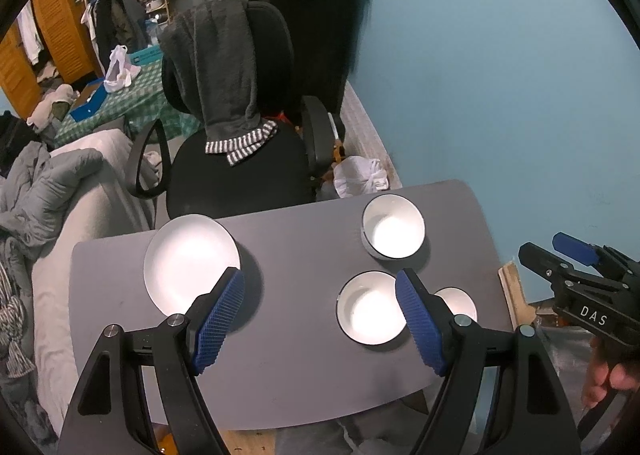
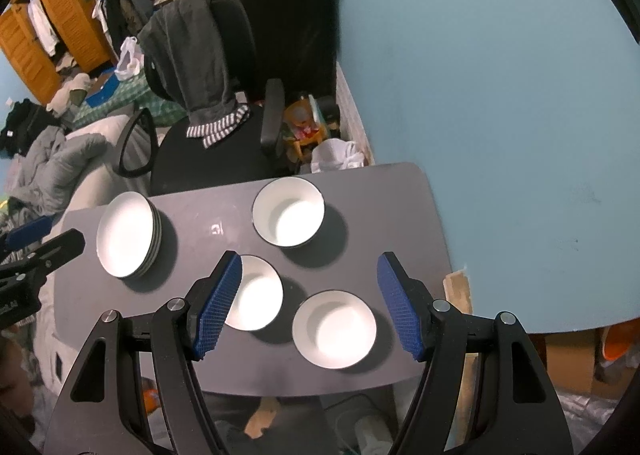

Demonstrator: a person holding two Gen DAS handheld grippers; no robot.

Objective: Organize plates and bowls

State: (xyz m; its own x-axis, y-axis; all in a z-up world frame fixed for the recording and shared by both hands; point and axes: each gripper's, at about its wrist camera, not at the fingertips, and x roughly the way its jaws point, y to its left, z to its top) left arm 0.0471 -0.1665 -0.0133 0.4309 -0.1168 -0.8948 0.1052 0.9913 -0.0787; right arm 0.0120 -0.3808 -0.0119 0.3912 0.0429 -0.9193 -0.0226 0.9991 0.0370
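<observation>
A stack of white plates [image 1: 188, 259] [image 2: 126, 239] sits at the left of the small grey table [image 1: 296, 371] [image 2: 200, 215]. A deep white bowl [image 1: 393, 225] [image 2: 289, 212] stands at the far right. Two shallower white bowls lie nearer: a middle one [image 1: 368, 309] [image 2: 256, 293] and a right one [image 1: 460, 301] [image 2: 334, 329]. My left gripper [image 1: 320, 325] is open and empty, held above the table between the plates and the middle bowl. My right gripper [image 2: 310, 305] is open and empty above the two near bowls; it also shows in the left wrist view [image 1: 576, 255].
A black office chair [image 1: 240, 159] [image 2: 208, 143] draped with a grey hoodie stands just behind the table. A blue wall [image 1: 500, 75] runs along the right. A bed with grey bedding [image 1: 48, 191] lies to the left. White bags [image 1: 360, 175] sit on the floor behind the table.
</observation>
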